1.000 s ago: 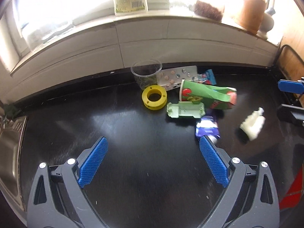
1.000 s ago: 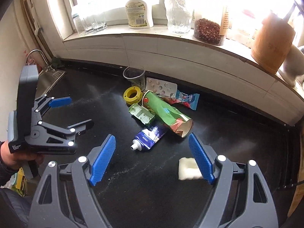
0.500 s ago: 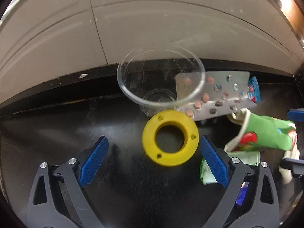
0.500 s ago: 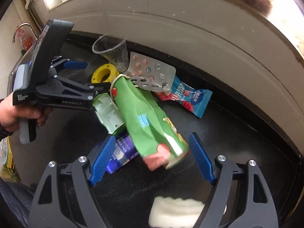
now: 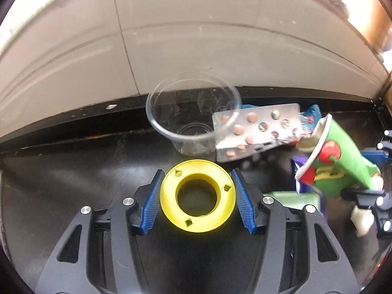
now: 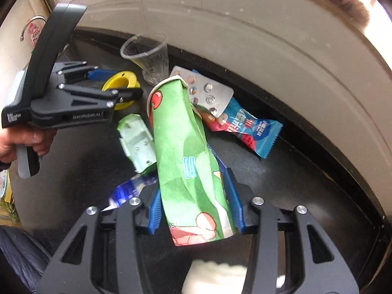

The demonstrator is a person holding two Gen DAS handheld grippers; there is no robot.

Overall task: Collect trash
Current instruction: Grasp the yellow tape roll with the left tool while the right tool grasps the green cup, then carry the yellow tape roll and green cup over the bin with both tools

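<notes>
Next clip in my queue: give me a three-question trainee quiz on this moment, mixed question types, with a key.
1. True or false: the yellow ring lies between the left gripper pads.
2. Which item sits between the closing right gripper pads? A) clear plastic cup B) green paper cup C) blister pack
3. Fill in: the blue and red snack wrapper lies on the ____ countertop.

Key: 1 true; 2 B; 3 black.

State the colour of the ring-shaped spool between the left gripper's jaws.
Yellow. The spool shows best in the left wrist view.
</notes>
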